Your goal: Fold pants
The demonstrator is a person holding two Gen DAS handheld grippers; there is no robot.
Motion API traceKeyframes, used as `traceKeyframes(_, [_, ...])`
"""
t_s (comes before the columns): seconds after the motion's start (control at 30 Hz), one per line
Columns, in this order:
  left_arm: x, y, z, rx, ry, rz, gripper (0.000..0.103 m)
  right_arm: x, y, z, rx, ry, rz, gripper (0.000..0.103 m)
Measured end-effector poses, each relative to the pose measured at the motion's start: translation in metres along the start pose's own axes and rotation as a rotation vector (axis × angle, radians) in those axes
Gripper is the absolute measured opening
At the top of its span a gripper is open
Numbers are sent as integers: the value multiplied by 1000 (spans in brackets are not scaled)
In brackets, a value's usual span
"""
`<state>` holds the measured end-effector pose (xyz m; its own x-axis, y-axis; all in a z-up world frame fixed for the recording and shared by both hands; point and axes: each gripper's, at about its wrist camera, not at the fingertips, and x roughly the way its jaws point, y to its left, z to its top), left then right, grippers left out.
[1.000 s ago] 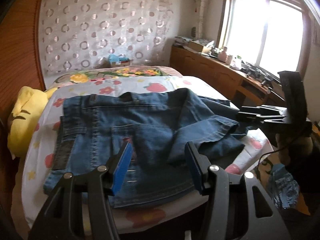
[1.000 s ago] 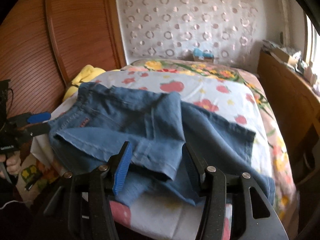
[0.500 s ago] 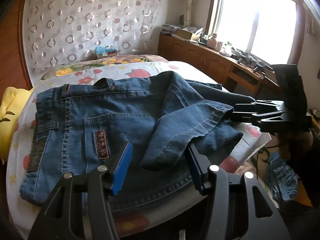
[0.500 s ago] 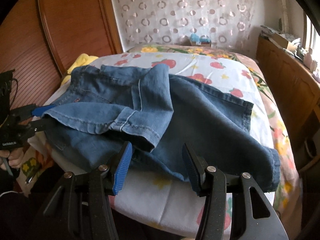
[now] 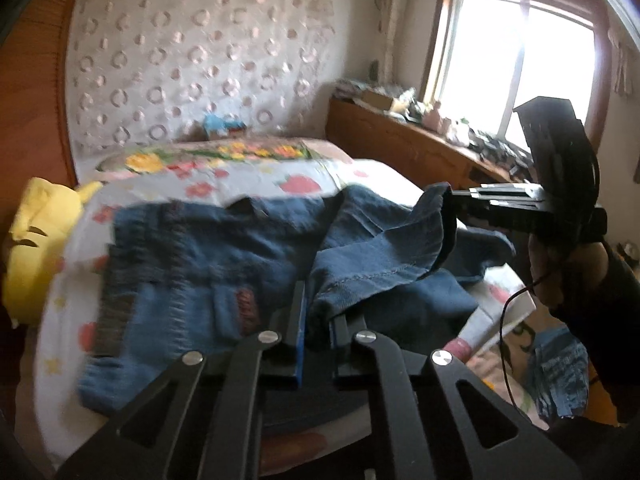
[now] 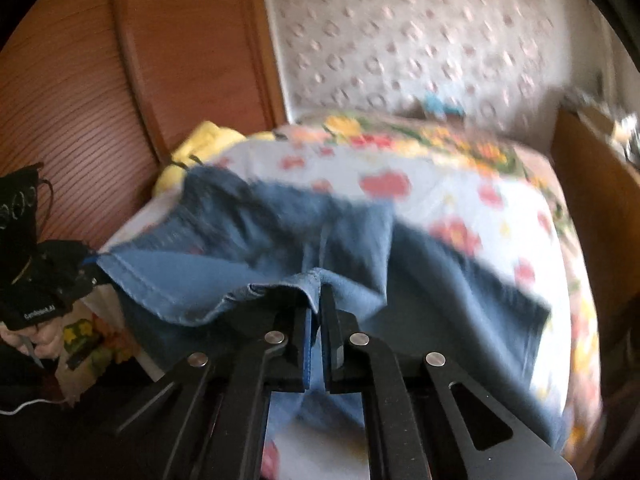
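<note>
Pants: blue denim pants (image 5: 192,264) lie across the bed (image 5: 256,184), hem end lifted at its near edge.
Left hand-held gripper (image 5: 316,316): just closed, pinching the hem.
Right hand-held gripper (image 6: 316,304): just closed, clamped on the same hem further along.
Edges: wooden headboard (image 6: 80,80) left, cabinet (image 5: 400,148) right.
Open room: bare floral sheet beyond the pants.
Change: half a second ago both stood wide, hem unheld.

Left wrist view: close over jeans (image 5: 208,264), facing bed (image 5: 248,188) and window (image 5: 516,76). Right wrist view: close too, facing headboard (image 6: 132,80). Shared: jeans, bed, dotted wall (image 5: 192,60).
</note>
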<state>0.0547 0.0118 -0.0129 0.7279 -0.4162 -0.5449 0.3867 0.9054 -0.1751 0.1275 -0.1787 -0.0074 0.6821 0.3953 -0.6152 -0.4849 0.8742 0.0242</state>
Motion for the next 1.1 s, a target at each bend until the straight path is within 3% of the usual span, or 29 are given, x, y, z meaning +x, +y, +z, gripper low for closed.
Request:
traceKeyframes(0.17, [-38,26,4,-26,-64,66,5,10,37,53,-91,-55,33,1])
traceKeyframes(0.37, [-48,62,-14,-88,-50,129,6,48,86,99,-174,-76,76,1])
traceKeyframes(0.57, [-37,80,-33,-132,-7,126,7,103,117,121,-195,-40,111,1])
traceKeyframes(0.73, [-28,85,-45,-149,48,136,15,151,136,135,-190,-5,99,1])
traceKeyframes(0.93, [-40,93,-50,-161,19,134,29,190,147,140,-199,67,45,3])
traceKeyframes(0.97, [-43,94,-49,-163,11,133,30,193,148,139,-201,86,39,8])
traceKeyframes(1.03, [-49,97,-47,-164,-6,147,32,198,147,134,-206,109,38,50])
traceKeyframes(1.1, [-54,97,-45,-165,-24,165,32,193,144,131,-196,88,43,60])
